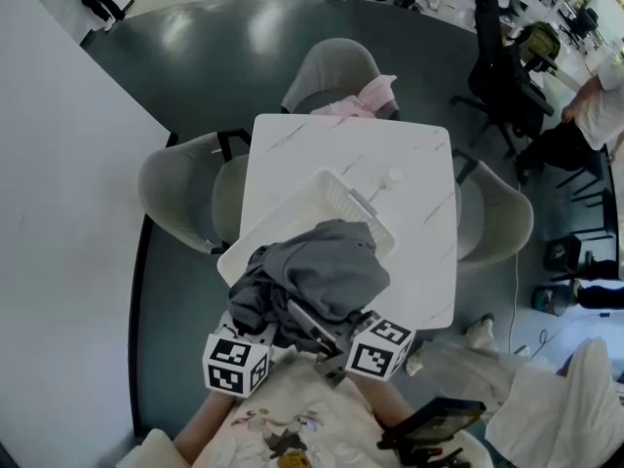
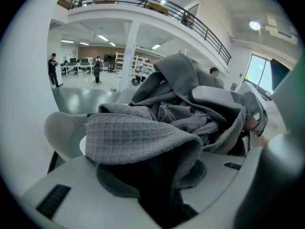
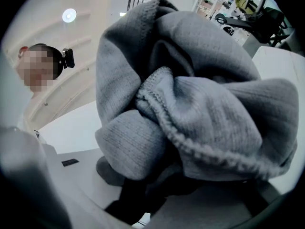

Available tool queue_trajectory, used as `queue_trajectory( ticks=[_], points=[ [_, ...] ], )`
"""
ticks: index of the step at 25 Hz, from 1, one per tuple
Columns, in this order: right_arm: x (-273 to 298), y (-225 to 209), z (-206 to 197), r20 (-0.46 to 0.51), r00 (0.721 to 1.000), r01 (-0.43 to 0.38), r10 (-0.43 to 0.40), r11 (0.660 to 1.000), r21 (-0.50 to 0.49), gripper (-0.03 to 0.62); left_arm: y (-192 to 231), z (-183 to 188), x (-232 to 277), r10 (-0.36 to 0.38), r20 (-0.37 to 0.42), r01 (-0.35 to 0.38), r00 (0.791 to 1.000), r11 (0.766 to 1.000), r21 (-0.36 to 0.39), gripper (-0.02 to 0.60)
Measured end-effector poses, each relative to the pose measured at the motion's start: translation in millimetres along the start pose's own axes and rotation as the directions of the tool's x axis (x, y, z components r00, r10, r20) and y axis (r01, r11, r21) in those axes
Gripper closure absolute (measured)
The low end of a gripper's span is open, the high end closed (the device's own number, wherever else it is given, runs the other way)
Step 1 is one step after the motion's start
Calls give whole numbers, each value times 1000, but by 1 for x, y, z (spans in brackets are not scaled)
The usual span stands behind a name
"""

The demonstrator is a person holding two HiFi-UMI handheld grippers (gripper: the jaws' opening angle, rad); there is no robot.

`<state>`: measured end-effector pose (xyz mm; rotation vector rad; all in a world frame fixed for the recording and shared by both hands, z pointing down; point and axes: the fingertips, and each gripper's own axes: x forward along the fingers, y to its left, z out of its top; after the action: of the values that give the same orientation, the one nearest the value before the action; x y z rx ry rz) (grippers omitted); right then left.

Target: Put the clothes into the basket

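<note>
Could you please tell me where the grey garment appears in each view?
Head view: grey garment bottom centre, over the near end of the basket.
Left gripper view: grey garment fills the centre.
Right gripper view: grey garment fills most of the picture.
Shared landmark: grey chair, middle left in head view, lower left in left gripper view; absent from right gripper view.
</note>
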<state>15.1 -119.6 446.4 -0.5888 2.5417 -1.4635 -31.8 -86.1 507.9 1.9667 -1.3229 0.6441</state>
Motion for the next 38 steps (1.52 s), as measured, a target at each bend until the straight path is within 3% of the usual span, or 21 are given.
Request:
queue_trajectory(
  ticks=[18,34,38],
  points=[
    [18,-46,9,5,992,123,-124,989,80,433,18,1,40,-53,-83,52,995,999,-13,433],
    [39,-88,12,-40,978,209,-206,972,104,433,38,-3,74,-31,-124,28,992,999,-23,433],
    [43,-98,11,-41,975,222,-219,969,110,433,41,-2,79,-22,-125,23,992,1000,6,433]
  ],
)
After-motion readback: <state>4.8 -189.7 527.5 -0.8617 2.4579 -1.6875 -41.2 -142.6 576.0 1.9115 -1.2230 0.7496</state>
